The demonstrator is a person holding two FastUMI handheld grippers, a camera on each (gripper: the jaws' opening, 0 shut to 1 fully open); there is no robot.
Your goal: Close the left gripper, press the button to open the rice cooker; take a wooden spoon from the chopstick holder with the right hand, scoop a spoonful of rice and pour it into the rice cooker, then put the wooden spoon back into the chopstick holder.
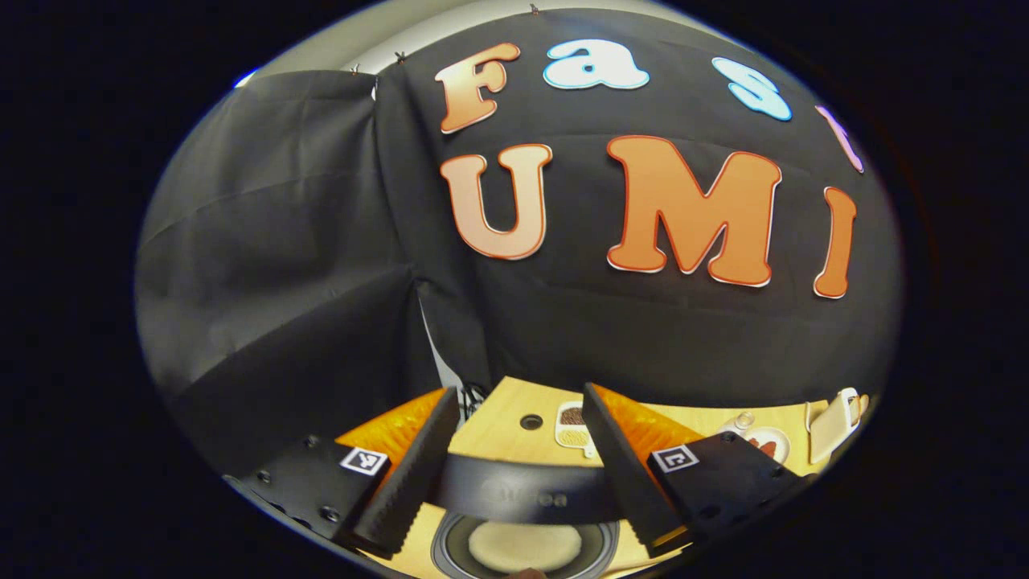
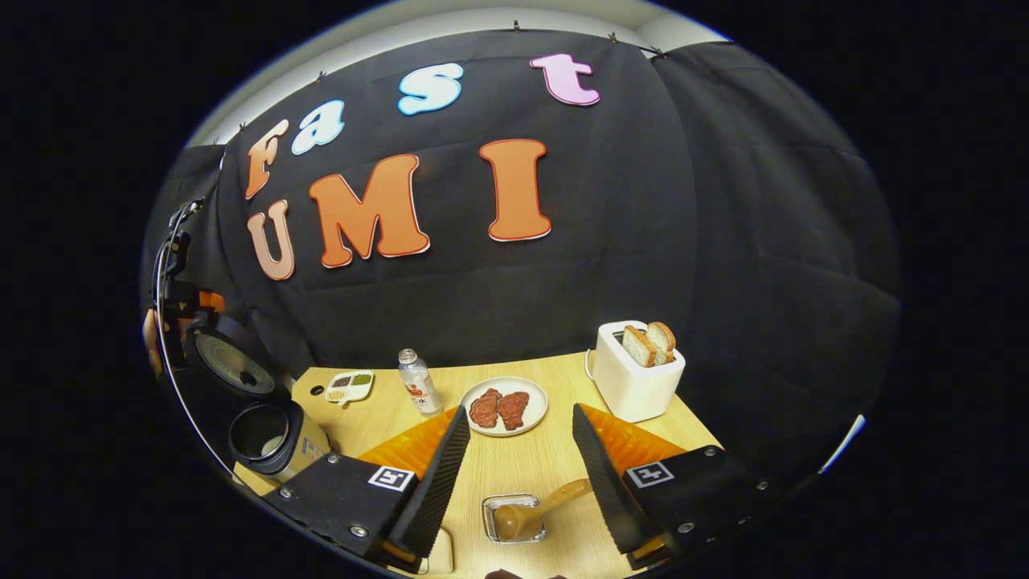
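The rice cooker (image 2: 277,442) stands at the table's left edge with its lid (image 2: 233,362) swung up. In the left gripper view I look down on the lid's dark edge (image 1: 522,492) and the pale inner pot (image 1: 524,547). My left gripper (image 1: 518,394) hovers open right above them. A wooden spoon (image 2: 530,515) lies with its bowl in a small square tin (image 2: 490,527). Its handle slants up to the inner side of one finger (image 2: 599,474) of my right gripper (image 2: 518,408), which is open and straddles the tin.
On the wooden table (image 2: 522,462) stand a plate (image 2: 530,418) with two meat pieces, a small bottle (image 2: 418,382), a white seasoning dish (image 2: 350,386) and a white toaster (image 2: 635,374) holding bread. The other gripper and a hand (image 2: 173,314) hang above the cooker.
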